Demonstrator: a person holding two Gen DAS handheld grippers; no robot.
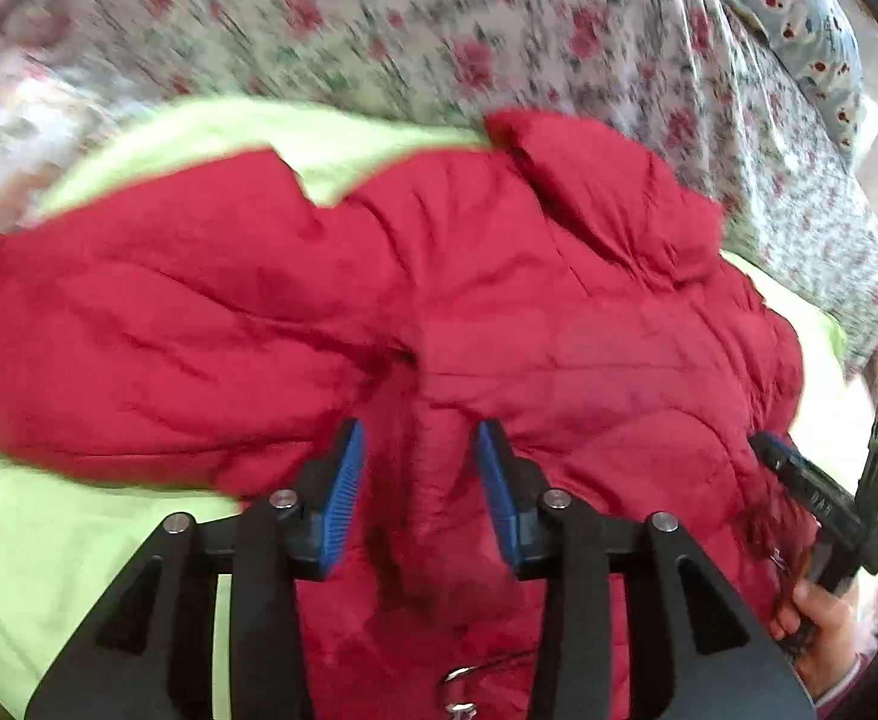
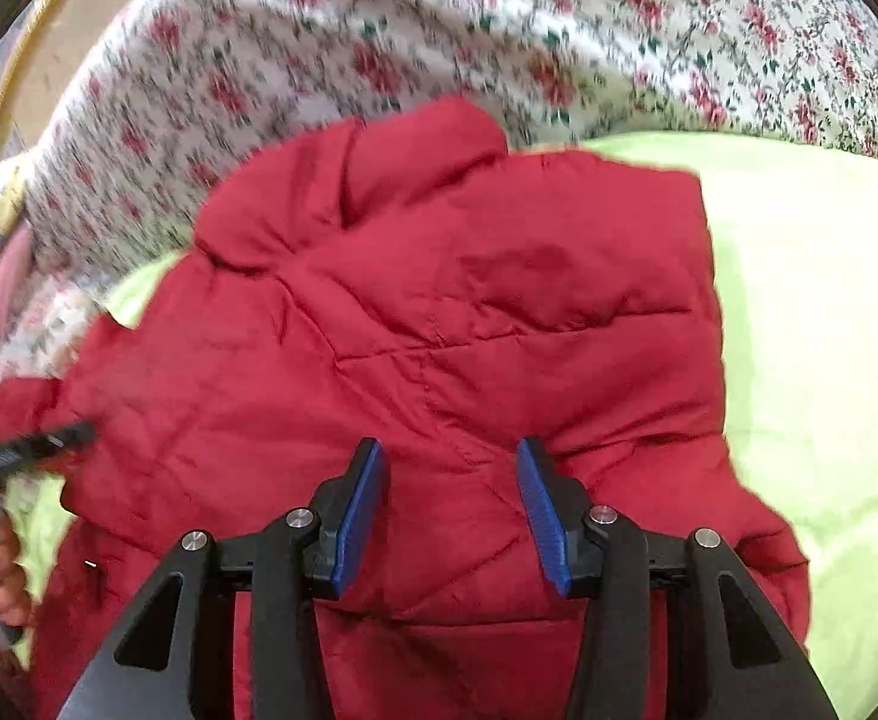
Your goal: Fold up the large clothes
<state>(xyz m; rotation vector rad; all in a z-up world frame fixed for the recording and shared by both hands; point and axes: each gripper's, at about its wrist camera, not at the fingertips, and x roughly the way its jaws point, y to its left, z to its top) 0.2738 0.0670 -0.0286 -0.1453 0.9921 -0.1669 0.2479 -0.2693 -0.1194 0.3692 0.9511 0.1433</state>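
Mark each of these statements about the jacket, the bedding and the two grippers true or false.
1. The jacket is red. True.
2. The jacket lies on a blue sheet. False: it lies on a light green sheet.
3. The left gripper is clamped on the jacket. False: its jaws stand apart above the fabric.
4. A flowered cover lies beyond the jacket. True.
5. The right gripper holds a hanger. False: its jaws are open, holding nothing.

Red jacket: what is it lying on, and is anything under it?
The red jacket lies on a lime-green sheet, which shows around its edges, over a floral bedspread. Whatever lies directly beneath the jacket is covered and cannot be seen.
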